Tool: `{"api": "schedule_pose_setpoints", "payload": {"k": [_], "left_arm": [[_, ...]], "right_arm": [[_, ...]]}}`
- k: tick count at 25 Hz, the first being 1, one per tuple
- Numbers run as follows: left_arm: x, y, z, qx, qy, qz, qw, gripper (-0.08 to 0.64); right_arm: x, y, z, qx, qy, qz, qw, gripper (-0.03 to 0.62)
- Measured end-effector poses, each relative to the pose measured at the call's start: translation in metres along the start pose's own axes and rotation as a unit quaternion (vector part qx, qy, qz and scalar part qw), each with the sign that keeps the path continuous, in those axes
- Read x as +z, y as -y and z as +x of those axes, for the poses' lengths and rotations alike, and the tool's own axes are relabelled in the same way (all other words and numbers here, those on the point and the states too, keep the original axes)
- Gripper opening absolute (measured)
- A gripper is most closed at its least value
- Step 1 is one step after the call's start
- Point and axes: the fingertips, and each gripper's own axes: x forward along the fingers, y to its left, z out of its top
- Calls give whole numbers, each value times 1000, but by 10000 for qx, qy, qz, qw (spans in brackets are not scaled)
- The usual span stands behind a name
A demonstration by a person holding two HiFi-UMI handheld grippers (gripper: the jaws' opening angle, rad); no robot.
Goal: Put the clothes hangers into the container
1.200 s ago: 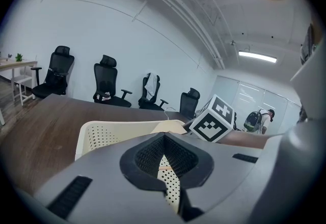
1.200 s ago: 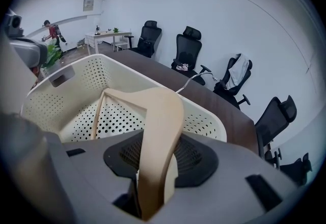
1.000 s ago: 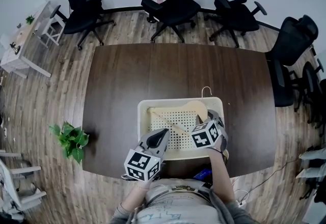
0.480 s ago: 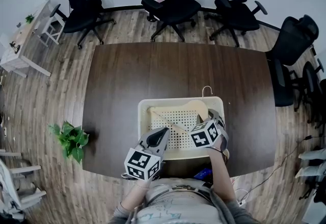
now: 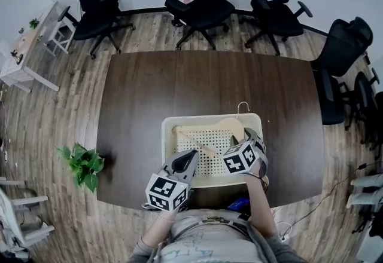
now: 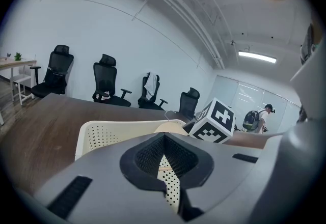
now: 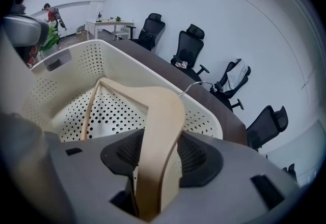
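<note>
My right gripper sits low in the right part of the head view, tipped down into the cream perforated plastic basket on the dark brown wooden table. Its jaws have just been opening. The pale wooden clothes hanger with a metal hook runs up between them, but the pads no longer seem to pinch it. The hanger is inside the basket, its broad shoulder against the right wall and its thin bar slanting towards the upper left corner. The wire hook pokes up over the far rim.

My left gripper hovers over the near left part of the basket, open only a crack. Nothing is between its jaws; only the holed floor shows through the gap.

The risk, as I judge it, is in pulling the right gripper out. The wood lies so close between the pads that a slanted pull could drag the hanger up with it. The hanger also looks propped, not flat, so it could slide or swing once free. And the hook over the rim could catch there, or tip the shoulder out.
</note>
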Motion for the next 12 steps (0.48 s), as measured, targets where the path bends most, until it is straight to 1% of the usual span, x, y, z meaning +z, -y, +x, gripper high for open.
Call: {"api": "schedule_pose_setpoints", "payload": {"k": [12], "left_arm": [[0, 2, -2, 27, -3, 13, 10000, 11]], "right_arm": [[-1, -1, -3, 156, 51, 38, 9999, 236]]}}
